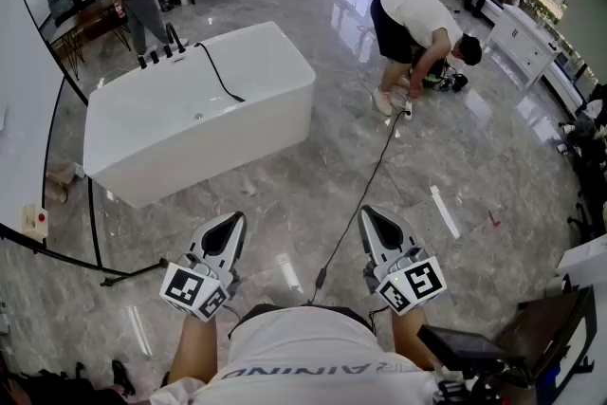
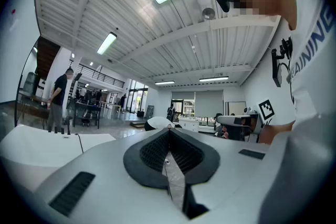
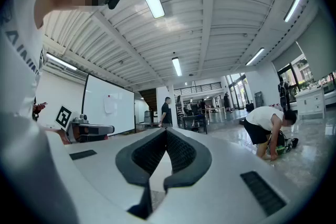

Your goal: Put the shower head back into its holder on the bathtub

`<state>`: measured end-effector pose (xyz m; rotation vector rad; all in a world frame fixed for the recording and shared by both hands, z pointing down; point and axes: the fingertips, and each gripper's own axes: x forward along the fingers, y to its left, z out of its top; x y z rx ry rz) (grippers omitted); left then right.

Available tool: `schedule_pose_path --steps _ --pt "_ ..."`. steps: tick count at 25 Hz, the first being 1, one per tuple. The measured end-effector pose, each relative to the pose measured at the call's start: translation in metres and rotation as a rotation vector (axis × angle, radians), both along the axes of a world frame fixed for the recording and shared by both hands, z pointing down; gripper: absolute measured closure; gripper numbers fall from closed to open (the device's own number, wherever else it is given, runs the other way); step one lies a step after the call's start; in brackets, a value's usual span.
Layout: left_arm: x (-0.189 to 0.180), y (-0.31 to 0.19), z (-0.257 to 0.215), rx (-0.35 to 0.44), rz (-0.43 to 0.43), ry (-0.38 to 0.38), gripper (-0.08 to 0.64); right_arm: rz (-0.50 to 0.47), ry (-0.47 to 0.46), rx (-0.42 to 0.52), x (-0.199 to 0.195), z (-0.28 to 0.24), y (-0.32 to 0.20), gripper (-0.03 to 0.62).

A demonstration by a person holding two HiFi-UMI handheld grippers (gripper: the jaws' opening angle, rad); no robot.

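Fingers (image 2: 152, 153) are pressed together, empty, on left gripper (image 1: 236, 219) and right gripper (image 1: 366, 214). Far off, the bathtub (image 1: 142, 142) is seen, a black hose (image 1: 220, 77) laid over its rim; the shower head cannot be picked out. Nothing is begun: the bathtub must be reached first

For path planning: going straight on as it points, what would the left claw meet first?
Likely the bending person in a white shirt, far off; nothing nearer shows, though depth is unclear.
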<state>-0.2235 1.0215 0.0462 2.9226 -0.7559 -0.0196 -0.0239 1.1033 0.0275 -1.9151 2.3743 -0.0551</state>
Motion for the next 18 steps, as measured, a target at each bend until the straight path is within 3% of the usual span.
schedule_pose_path --steps 18 --pt "0.0034 0.0076 0.0003 -0.003 0.006 -0.019 0.541 -0.015 -0.006 -0.024 -0.0007 0.0045 0.0015 0.583"
